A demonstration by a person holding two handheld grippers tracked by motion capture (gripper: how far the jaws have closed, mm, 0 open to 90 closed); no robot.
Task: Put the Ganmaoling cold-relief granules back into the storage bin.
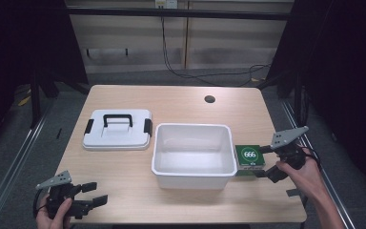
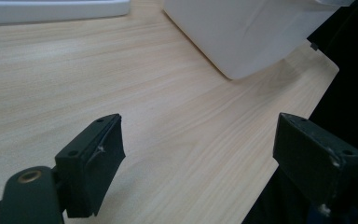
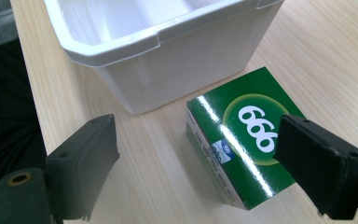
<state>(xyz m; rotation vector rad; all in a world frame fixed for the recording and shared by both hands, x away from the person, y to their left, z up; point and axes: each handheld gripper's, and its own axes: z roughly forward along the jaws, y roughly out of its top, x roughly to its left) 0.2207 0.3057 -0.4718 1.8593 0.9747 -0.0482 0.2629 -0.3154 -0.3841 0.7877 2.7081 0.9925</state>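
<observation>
1. The right gripper (image 1: 267, 162) is held low at the table's (image 1: 171, 100) right edge, jaws spread wide around the green box (image 1: 250, 158), not clamped.
2. The box lies just right of the white bin (image 1: 193, 155).
3. The left gripper (image 1: 93, 194) rests near the front-left corner, jaws apart, holding nothing.

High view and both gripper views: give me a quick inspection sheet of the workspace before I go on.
Surface: wooden table, with a round hole near its far edge.
Job's things: green box marked 666, flat on the table beside the right wall of the open white bin; whether they touch, cannot tell. The bin looks empty.
Clutter: white lid with a black handle, left of the bin.
Grippers: right tongs open, around the box, not closed on it. Left tongs open over bare table, near the front left corner.
Cables: black cables on the floor beyond the table.
Surroundings: dark curtains at both sides, pale panelled wall behind.
</observation>
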